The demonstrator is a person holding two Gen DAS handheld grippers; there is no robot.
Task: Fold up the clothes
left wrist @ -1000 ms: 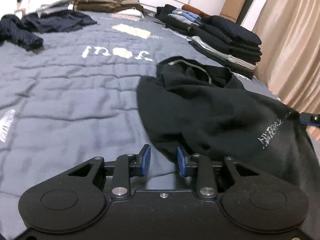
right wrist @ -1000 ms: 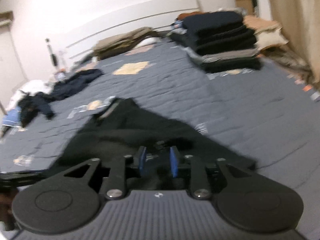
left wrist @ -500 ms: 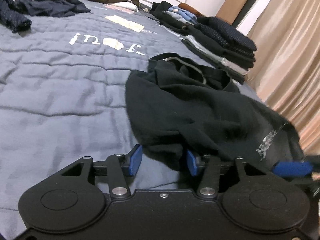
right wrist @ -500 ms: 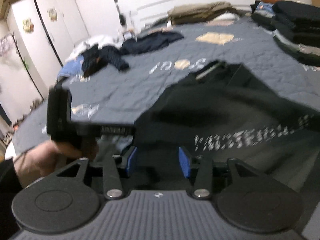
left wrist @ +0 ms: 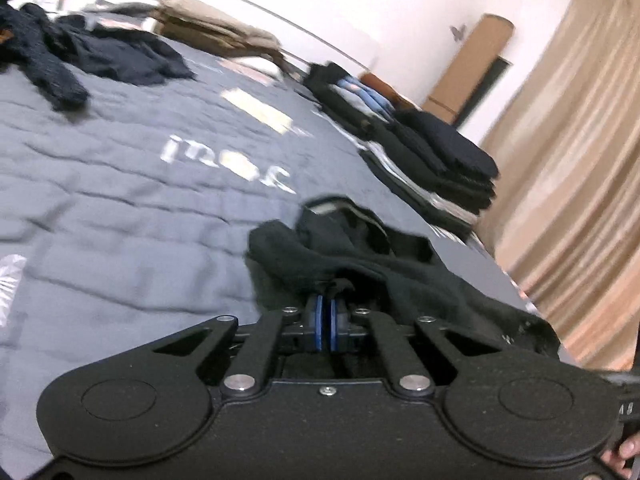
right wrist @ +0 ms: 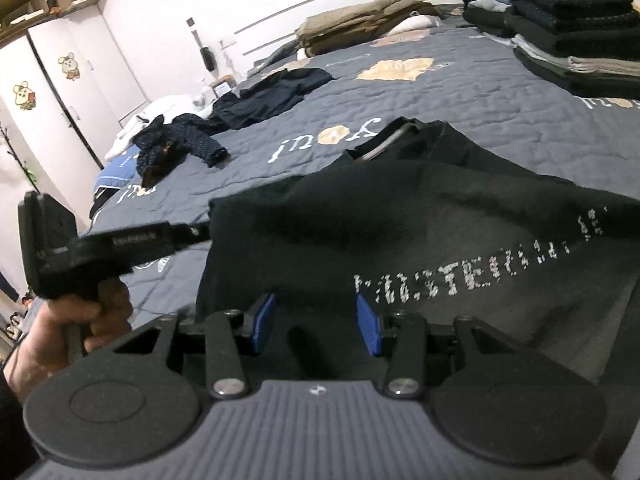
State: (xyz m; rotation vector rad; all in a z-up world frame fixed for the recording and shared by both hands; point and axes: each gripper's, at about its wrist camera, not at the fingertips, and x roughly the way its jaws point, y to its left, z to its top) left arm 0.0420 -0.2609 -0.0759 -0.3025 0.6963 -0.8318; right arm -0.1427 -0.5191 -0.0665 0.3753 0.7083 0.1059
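Black sweatshirt (right wrist: 420, 216) lies across the lower centre and right of the right wrist view, collar toward upper centre, pale lettering running along the lower right; it rests on the grey quilted bed (right wrist: 500, 96). In the left wrist view the same garment bunches low centre, one fold of its edge drawn up into the left tongs (left wrist: 325, 322), whose blue pads stand pressed together on the cloth: a grip on the sweatshirt's edge. The right tongs (right wrist: 316, 326) hang just over the near hem, jaws parted, black cloth below the gap, the pads not pressing it. The person's hand (right wrist: 60, 328) holds the left tool at the left edge of that view. Step in hand, as I judge it: taking hold of the near edge at two points ahead of a first fold. Next move calls for the right tongs to drop onto the hem and close, then both to lift and carry the edge toward the collar together. Open room: bare quilt upper left of the garment. Limits: folded stacks (right wrist: 568, 28) at upper right, loose dark clothes (right wrist: 224, 120) at mid left, curtain (left wrist: 576, 168) beyond the bed's right edge in the left wrist view.
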